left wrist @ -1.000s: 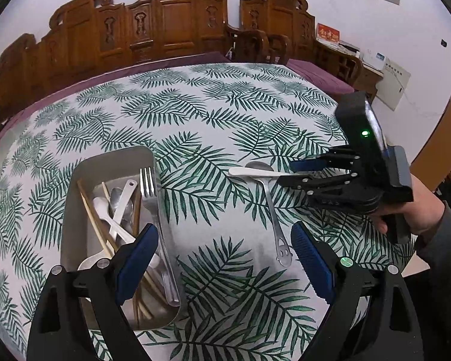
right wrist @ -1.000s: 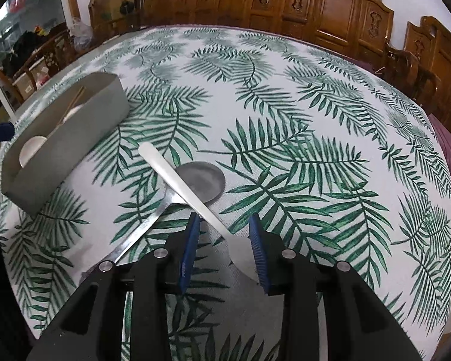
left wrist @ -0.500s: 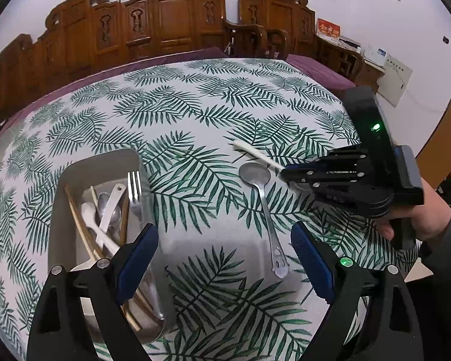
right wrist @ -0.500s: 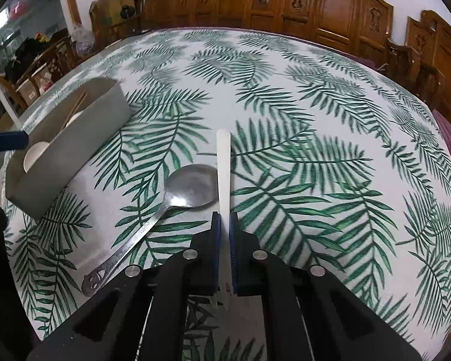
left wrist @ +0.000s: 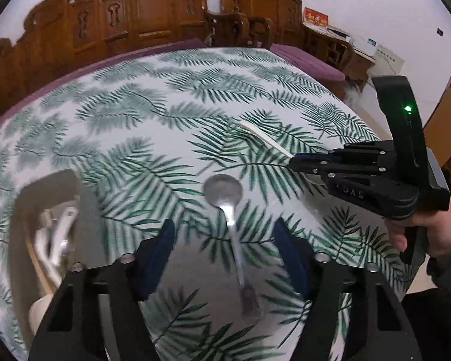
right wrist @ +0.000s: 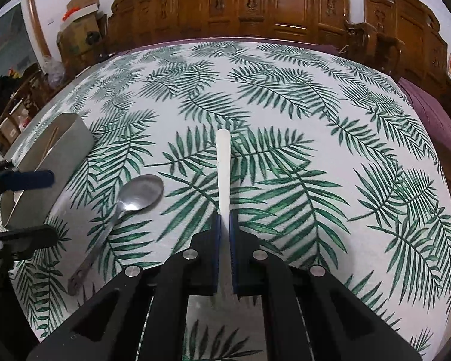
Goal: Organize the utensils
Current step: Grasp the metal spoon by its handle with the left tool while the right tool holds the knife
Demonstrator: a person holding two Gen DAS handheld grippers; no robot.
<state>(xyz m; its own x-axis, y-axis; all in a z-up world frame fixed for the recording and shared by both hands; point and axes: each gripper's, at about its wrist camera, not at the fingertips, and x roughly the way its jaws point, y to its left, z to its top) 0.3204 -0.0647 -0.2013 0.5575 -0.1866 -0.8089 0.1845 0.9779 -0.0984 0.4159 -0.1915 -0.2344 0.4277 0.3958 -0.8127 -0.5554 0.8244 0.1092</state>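
1. Clamping a white utensil (right wrist: 224, 165) between the right gripper (right wrist: 224, 234), handle jutting forward above the tablecloth (right wrist: 285, 105).
2. Closing: left gripper (left wrist: 225, 240), jaws either side of the metal spoon (left wrist: 225, 198), untouched.
3. Sitting farther left: grey tray (left wrist: 24, 198) of cutlery.

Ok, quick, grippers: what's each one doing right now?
Left gripper: closing, nothing gripped, metal spoon lies between its fingers.
Right gripper: shut on white utensil.

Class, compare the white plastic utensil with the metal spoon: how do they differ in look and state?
The white plastic utensil is matte and flat-handled; the metal spoon is shiny with a round bowl. The white utensil is clamped in the right gripper; the spoon lies on the leaf-print tablecloth, between the closing left gripper's fingers. Both are outside the grey tray.
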